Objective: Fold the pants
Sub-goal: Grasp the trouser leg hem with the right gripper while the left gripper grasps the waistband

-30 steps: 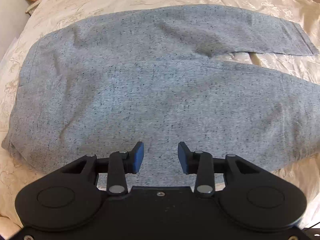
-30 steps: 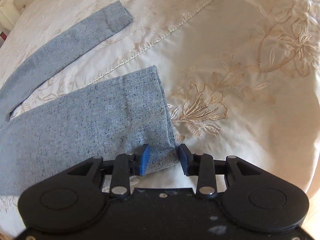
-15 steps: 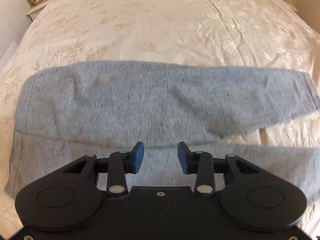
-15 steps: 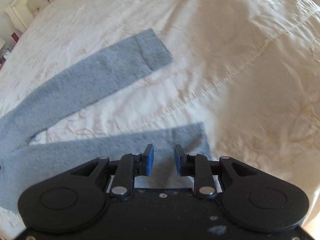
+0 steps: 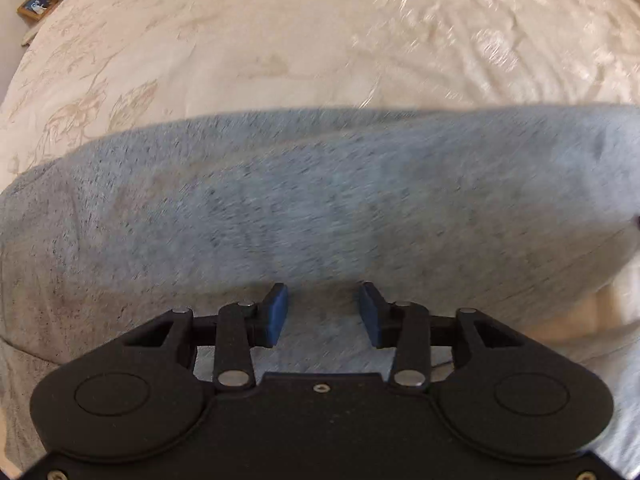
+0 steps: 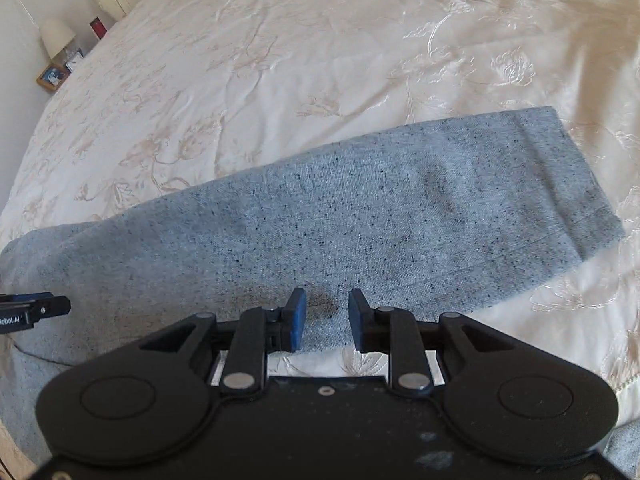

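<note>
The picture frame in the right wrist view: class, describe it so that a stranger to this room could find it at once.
Start from the big cream embroidered bedspread and follow its left edge to the bedside surface. Under the white lamp sits a small wooden picture frame, lying closest to the camera. Its light wood border around a bluish picture marks it out from the lamp and the red item farther back.

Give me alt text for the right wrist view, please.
Grey speckled pants lie across a cream embroidered bedspread, one leg's hem at right. The right gripper hovers at the fabric's near edge, blue pads apart, gripping nothing. A lamp stands far left.
</note>
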`<state>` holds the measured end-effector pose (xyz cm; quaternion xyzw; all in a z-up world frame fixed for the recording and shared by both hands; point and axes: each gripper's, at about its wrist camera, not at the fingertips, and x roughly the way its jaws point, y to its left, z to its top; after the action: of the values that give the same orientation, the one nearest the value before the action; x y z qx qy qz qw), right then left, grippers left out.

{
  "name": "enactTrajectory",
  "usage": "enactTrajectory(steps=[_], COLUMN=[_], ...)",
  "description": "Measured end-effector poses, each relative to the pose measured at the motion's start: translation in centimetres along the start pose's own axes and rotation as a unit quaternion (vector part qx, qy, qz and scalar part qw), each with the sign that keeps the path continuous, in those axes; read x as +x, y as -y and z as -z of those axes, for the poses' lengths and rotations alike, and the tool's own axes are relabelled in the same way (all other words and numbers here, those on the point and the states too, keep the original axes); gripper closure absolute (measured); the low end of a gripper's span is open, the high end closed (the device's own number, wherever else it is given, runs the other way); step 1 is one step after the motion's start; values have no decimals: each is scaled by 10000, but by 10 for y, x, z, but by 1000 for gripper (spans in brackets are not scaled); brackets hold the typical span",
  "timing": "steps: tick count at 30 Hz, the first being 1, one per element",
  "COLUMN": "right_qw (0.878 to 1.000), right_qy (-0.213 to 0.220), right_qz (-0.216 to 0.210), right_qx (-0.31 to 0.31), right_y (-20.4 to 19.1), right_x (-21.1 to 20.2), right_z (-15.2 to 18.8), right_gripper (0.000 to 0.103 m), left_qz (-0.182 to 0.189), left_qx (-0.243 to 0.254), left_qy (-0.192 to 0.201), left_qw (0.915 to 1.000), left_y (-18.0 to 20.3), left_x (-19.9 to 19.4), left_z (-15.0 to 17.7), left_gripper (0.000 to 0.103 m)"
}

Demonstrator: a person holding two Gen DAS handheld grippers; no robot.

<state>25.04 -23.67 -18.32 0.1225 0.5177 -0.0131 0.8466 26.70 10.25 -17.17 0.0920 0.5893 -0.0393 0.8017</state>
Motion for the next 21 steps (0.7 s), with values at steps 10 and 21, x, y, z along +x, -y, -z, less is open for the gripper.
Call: enactTrajectory(steps=[10, 21], right_qw=[9907, 9628], right_qy=[-509, 114], right_qz=[904, 1090], right_qx=[880, 2469], right_y=[62, 66], right_x=[4, 37], right_z=[-24, -152], right_gripper=[76, 69], left_qz=[83, 273], left_qx=[-995, -1444], left_qy=[196, 637], left_qw=[9948, 9871], left_y=[-89, -91], left_x=[-22, -53], left_z=[-33, -69], left_gripper=[55, 55])
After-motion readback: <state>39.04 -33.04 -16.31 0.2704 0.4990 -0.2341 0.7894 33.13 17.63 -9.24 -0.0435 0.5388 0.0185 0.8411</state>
